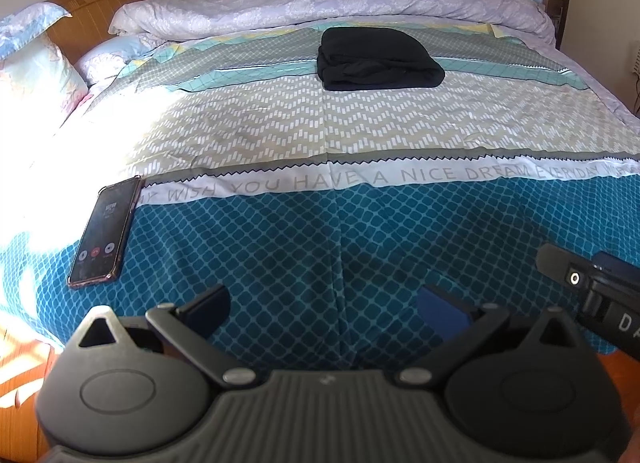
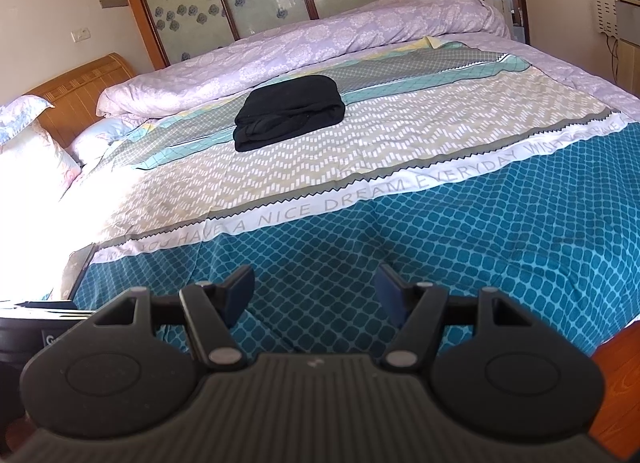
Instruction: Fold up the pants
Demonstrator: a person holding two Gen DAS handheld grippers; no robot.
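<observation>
A: Along the bottom edge of both frames, the left gripper [image 1: 324,305] and the right gripper [image 2: 316,291] are hovering over the teal foot of the bedspread [image 1: 360,231], each with its jaws spread wide and nothing between them.

B: And beside them?

A: At lower left of the left wrist view a phone [image 1: 105,231] is lying on the cover, screen lit. At the right edge, part of the other tool is poking in.

B: Where are the pants?

A: Upper centre of both frames, well apart from the grippers. The black pants [image 1: 378,61] are sitting as a compact bundle on the striped band, just short of the rolled lilac duvet [image 1: 340,3].

B: So the job is looking finished?

A: Judging by that bundle, nearly or wholly. The near edge [image 2: 260,135] is showing loose layers, so any tidying is calling for a low, level approach, pinching all layers together, steering clear of the phone and avoiding dragging the sheet.
</observation>
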